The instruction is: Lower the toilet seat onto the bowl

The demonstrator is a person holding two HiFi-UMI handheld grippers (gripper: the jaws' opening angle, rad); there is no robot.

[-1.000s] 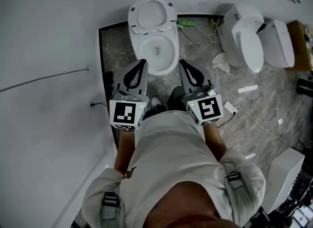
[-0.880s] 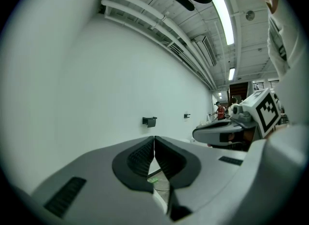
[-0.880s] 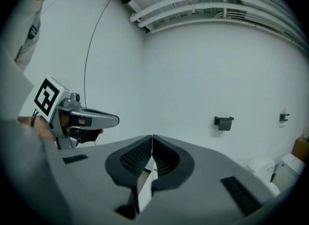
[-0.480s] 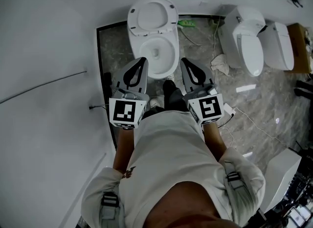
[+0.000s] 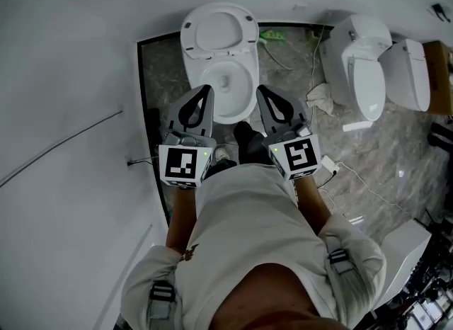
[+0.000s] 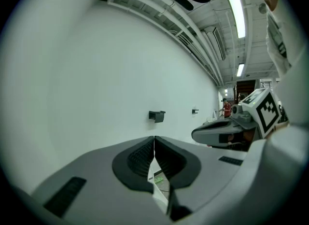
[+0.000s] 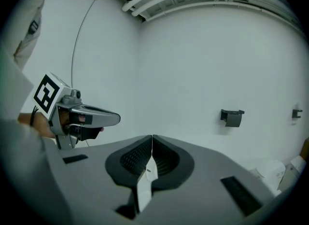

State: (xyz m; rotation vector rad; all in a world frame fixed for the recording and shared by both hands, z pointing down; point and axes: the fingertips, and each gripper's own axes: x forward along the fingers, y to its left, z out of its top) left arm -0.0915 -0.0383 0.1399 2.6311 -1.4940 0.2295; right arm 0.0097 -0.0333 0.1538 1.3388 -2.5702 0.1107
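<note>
A white toilet stands against the wall in the head view, its seat [image 5: 218, 30] raised upright behind the open bowl [image 5: 231, 81]. My left gripper [image 5: 206, 89] is shut and empty, and its tip lies over the bowl's front left rim in the picture. My right gripper [image 5: 260, 89] is shut and empty too, over the front right rim. Neither touches the seat. In the left gripper view the jaws [image 6: 154, 139] meet on nothing, and the right gripper [image 6: 227, 132] shows beside them. The right gripper view has shut jaws [image 7: 152, 137] facing the white wall.
Two more white toilets [image 5: 361, 63] [image 5: 412, 74] stand at the right, with a crumpled cloth [image 5: 322, 96] and loose cables [image 5: 354, 166] on the grey marble floor. A white wall [image 5: 71, 74] borders the left. A dark holder [image 7: 232, 117] hangs on the wall ahead. My shoe [image 5: 246, 137] is below the bowl.
Both grippers have moved forward toward the toilet together with me; the bowl now reaches further down between their tips. Both jaws stayed shut.
</note>
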